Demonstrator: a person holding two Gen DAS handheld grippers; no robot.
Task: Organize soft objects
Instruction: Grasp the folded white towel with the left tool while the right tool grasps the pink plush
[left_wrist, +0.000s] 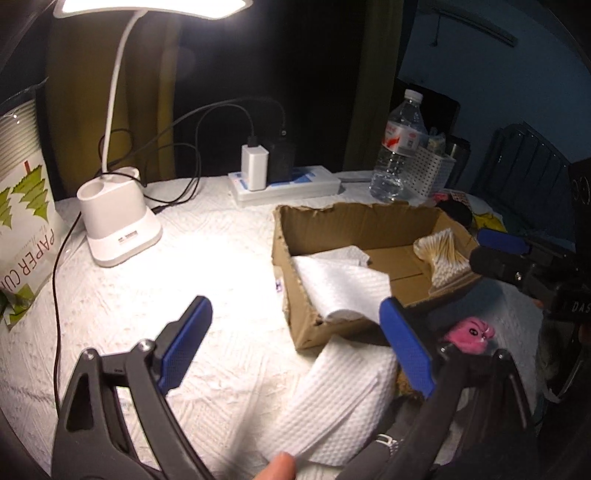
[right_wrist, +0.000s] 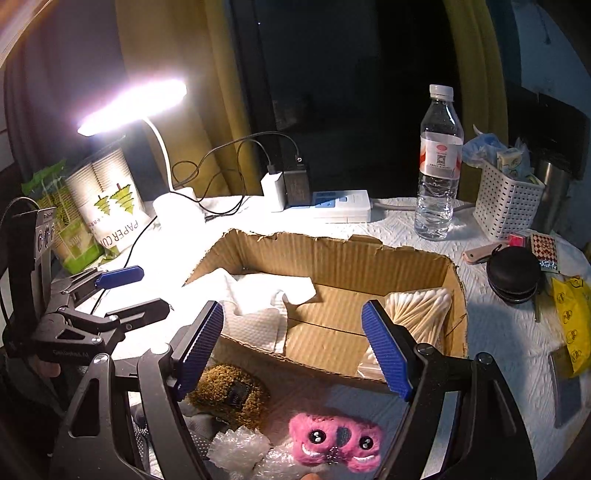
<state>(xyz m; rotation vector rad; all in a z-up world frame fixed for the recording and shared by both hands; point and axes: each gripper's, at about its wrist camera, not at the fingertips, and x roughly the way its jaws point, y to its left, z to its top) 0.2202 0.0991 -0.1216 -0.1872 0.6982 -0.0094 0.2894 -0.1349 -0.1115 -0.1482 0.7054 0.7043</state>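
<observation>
A torn cardboard box sits on the white-covered table. Inside lie white paper towels and a pack of cotton swabs. My left gripper is open and empty, above a folded paper towel lying in front of the box. My right gripper is open and empty, over the box's near wall. Below it lie a pink plush toy, a brown fuzzy pad and bubble wrap.
A lit desk lamp, a paper cup pack, a power strip with chargers, a water bottle, a white basket, a black round case and a yellow bag surround the box.
</observation>
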